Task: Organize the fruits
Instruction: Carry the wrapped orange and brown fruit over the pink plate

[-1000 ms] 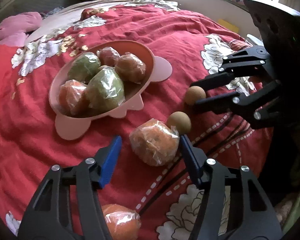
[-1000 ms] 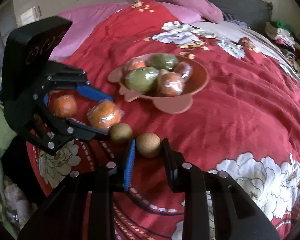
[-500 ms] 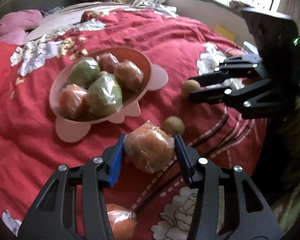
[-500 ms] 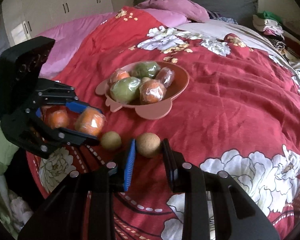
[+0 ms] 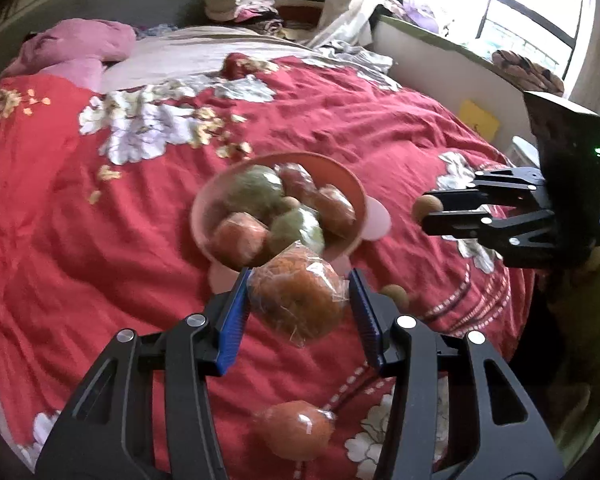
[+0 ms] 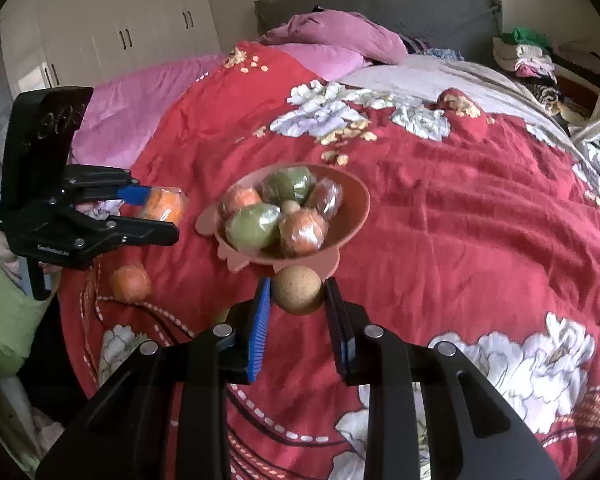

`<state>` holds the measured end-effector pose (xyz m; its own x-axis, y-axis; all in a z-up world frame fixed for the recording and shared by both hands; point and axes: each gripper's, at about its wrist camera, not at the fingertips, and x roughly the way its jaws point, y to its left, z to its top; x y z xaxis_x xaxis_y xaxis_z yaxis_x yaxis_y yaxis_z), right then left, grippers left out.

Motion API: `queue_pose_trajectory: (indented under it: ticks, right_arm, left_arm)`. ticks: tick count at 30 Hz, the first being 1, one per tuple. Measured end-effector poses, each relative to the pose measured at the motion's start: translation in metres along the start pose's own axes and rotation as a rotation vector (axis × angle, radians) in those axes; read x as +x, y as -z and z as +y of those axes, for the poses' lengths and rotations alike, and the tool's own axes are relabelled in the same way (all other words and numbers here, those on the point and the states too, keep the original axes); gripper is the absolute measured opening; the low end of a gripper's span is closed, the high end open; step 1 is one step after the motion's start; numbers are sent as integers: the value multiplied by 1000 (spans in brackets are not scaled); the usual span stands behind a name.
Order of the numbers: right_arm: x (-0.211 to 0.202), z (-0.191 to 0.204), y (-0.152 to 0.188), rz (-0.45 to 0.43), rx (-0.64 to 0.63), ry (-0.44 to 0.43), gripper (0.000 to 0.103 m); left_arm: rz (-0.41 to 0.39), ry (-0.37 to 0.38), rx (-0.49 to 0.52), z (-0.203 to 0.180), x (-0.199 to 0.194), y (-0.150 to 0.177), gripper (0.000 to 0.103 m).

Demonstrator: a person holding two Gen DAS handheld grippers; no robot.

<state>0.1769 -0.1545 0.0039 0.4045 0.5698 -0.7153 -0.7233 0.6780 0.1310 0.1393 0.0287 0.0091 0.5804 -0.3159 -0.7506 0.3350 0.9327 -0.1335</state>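
A: Where is the fruit?

B: A wrapped orange (image 5: 298, 300) sits clamped between the blue pads of the left gripper (image 5: 299, 300), clear of the red floral bedspread (image 5: 100, 260). A small round brown fruit (image 6: 297, 290) is pinched the same way in the right gripper (image 6: 297, 294), its two fingers pressed tight on either side.

A: And the bowl?

B: The pink bowl (image 6: 358, 196) rests around the middle of the bedspread, just beyond both held fruits. It carries wrapped green and orange fruits piled together; in the left wrist view it is blurred.

A: Anything left lying loose?

B: Yes. Another wrapped orange (image 5: 298, 434) lies on the bedspread toward its near edge, below the left gripper. A second small brown fruit (image 5: 394, 296) lies beside that gripper's right finger.

A: Beyond that?

B: Pink pillows (image 6: 332, 36) at the head edge, a grey headboard (image 6: 380, 8) and white wardrobe doors (image 6: 120, 36).
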Motion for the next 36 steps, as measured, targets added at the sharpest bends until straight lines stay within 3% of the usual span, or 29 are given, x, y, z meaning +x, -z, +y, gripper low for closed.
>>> queue_pose_trajectory:
  ticks: [18, 36]
  right_arm:
    - [0, -7, -46, -55, -11, 6, 26]
    - [31, -20, -87, -37, -41, 34, 26]
  left_arm:
    - [-21, -74, -45, 34, 0, -33, 40]
    - [14, -21, -2, 27, 48, -60, 40]
